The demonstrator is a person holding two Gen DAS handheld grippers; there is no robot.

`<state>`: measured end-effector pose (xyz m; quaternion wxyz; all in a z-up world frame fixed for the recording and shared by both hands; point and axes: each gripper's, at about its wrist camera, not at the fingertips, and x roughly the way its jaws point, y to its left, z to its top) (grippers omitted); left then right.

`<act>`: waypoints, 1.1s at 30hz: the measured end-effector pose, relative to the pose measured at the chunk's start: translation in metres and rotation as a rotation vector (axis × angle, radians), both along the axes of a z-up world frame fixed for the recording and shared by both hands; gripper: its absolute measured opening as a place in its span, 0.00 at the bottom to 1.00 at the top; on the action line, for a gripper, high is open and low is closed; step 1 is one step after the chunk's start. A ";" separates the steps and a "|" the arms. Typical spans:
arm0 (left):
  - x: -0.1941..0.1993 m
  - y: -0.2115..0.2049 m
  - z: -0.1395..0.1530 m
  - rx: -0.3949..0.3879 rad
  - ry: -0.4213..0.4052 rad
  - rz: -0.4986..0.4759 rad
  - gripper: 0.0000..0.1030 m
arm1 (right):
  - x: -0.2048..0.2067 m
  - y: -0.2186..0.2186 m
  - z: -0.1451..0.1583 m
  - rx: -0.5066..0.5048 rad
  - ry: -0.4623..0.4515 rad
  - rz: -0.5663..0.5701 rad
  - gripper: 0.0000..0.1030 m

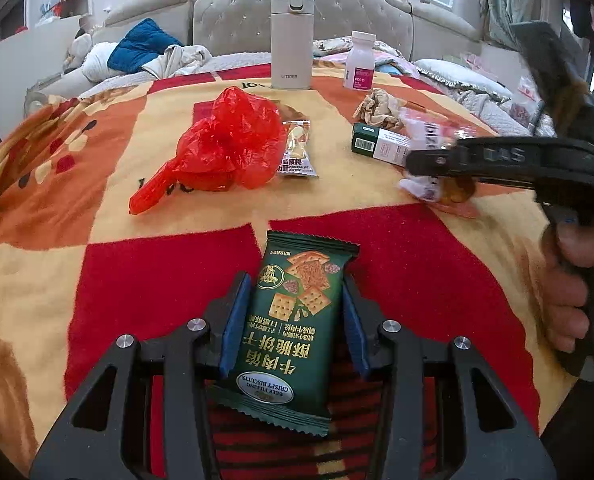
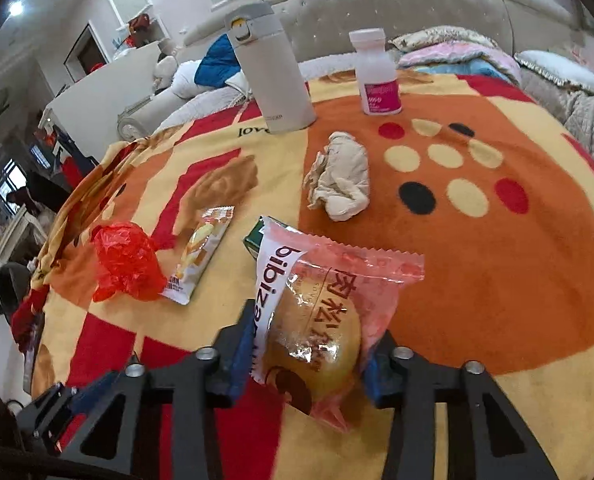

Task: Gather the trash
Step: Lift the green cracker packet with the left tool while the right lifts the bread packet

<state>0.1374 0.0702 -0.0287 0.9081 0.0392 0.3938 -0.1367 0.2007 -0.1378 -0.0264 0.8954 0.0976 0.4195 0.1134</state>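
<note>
My left gripper (image 1: 295,312) is shut on a green biscuit packet (image 1: 293,320) and holds it over the patterned blanket (image 1: 145,268). My right gripper (image 2: 309,344) is shut on a pink bun packet (image 2: 321,320); it shows in the left wrist view (image 1: 421,164) at the right. A crumpled red plastic bag (image 1: 225,148) (image 2: 125,260), a walnut snack packet (image 1: 297,148) (image 2: 199,256), a crumpled tissue (image 1: 377,108) (image 2: 341,176) and a green-and-white box (image 1: 377,144) (image 2: 255,238) lie on the blanket.
A white Tiger flask (image 1: 291,40) (image 2: 271,68) and a white bottle with a pink label (image 1: 360,62) (image 2: 377,74) stand at the far side. A padded headboard (image 1: 337,4), pillows and bedding lie behind.
</note>
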 end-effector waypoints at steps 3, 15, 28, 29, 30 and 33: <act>0.000 0.000 0.000 -0.001 0.000 0.003 0.41 | -0.019 -0.014 0.009 -0.005 -0.027 0.023 0.37; -0.018 -0.038 0.017 -0.096 0.009 0.058 0.39 | -0.117 -0.104 0.014 -0.095 -0.133 0.187 0.37; -0.031 -0.095 0.039 -0.128 0.000 0.065 0.38 | -0.146 -0.142 0.026 -0.105 -0.210 0.082 0.37; -0.033 -0.099 0.041 -0.125 -0.002 0.064 0.38 | -0.149 -0.146 0.026 -0.104 -0.209 0.079 0.37; -0.035 -0.104 0.043 -0.121 -0.007 0.061 0.38 | -0.150 -0.150 0.026 -0.101 -0.203 0.072 0.37; -0.040 -0.120 0.048 -0.112 -0.019 0.047 0.38 | -0.153 -0.160 0.027 -0.089 -0.205 0.046 0.37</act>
